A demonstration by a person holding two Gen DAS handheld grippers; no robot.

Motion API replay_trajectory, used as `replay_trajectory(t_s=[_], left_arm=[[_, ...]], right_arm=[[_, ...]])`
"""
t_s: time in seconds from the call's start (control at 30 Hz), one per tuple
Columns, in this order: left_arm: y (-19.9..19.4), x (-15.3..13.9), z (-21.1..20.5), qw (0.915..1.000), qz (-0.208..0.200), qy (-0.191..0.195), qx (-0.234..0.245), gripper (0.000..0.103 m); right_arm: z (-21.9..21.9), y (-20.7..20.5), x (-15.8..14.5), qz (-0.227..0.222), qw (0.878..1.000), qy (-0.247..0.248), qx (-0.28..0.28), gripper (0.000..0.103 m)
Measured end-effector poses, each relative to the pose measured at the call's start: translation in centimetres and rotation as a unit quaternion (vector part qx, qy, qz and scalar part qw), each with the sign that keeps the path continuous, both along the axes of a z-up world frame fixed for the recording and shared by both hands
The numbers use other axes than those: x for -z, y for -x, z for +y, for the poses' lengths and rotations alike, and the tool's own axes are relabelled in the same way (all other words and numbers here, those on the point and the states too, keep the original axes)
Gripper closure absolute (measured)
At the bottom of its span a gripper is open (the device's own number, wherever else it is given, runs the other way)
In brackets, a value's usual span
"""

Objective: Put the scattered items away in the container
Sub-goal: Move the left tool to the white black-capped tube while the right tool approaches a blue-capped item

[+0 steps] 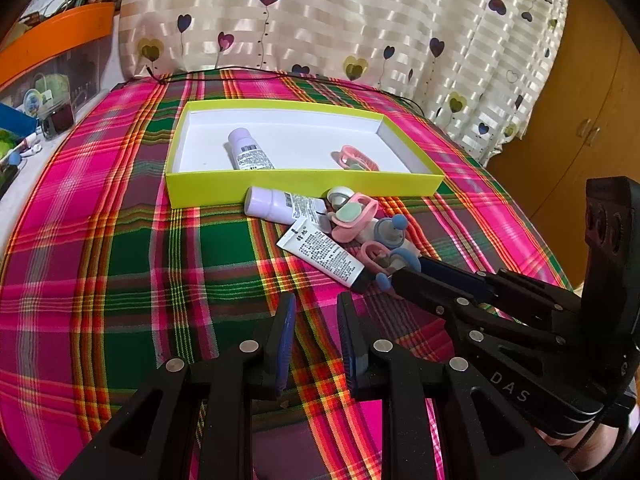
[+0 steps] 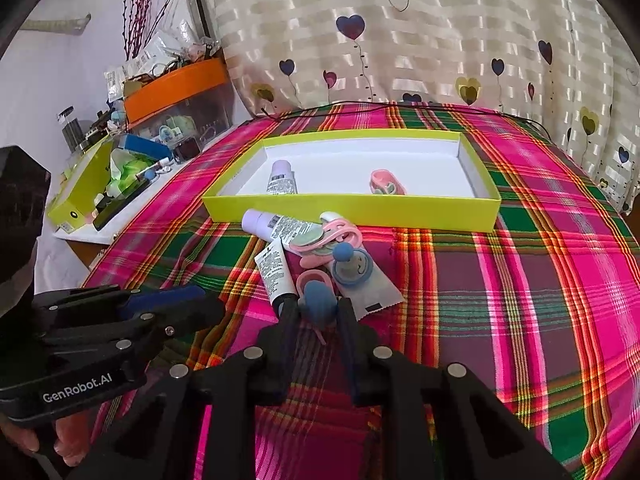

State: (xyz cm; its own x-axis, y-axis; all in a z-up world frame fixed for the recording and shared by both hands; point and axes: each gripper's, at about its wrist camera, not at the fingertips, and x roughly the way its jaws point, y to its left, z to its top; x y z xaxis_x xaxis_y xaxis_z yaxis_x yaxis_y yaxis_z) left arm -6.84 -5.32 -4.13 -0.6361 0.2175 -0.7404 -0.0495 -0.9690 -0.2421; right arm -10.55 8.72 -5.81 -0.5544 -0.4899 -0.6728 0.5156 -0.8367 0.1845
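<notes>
A yellow-green box (image 1: 304,188) (image 2: 352,210) with a white inside sits on the plaid cloth. In it lie a purple tube (image 1: 248,152) (image 2: 282,180) and a pink clip (image 1: 356,158) (image 2: 384,182). Just in front of it is a pile: another purple tube (image 1: 276,204) (image 2: 276,224), a white tube (image 1: 324,256) (image 2: 274,272), pink clips (image 1: 352,216) (image 2: 324,236) and a round blue clip (image 1: 390,232) (image 2: 352,266). My right gripper (image 2: 318,314) (image 1: 400,276) is shut on a second blue clip (image 2: 318,302) at the pile's near edge. My left gripper (image 1: 316,312) (image 2: 208,300) hangs open over bare cloth beside the pile.
A black cable (image 1: 280,74) runs along the table's far edge below a heart-patterned curtain (image 1: 360,20). At the left are an orange-lidded bin (image 2: 176,84) and a cluttered side table (image 2: 112,184). A wooden cabinet (image 1: 580,120) stands at the right.
</notes>
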Motion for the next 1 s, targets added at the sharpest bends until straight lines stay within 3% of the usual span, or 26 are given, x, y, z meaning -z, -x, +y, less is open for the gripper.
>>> replay_trajectory(t_s=[0.4,0.6,0.77,1.0], left_arm=[[1.1,0.1,0.6,0.9999,0.002,-0.011,-0.004,0.080],[3.0,0.1,0.8,0.9994,0.000,-0.019,-0.031,0.074],[4.4,0.8,1.0,0.9983,-0.013,-0.014,-0.055,0.073],[5.2,1.4,2.1,0.9986,-0.017,0.008,-0.049,0.067]], right_arm=[[1.5,-0.1,-0.5,0.007,1.000,0.007,0.017,0.083],[1.7,-0.2,-0.6,0.009,1.000,0.009,0.016,0.083],[2.1,0.0,-0.4,0.006,1.000,0.010,0.019,0.083],[2.5,0.4,-0.2,0.003,1.000,0.011,0.024,0.083]])
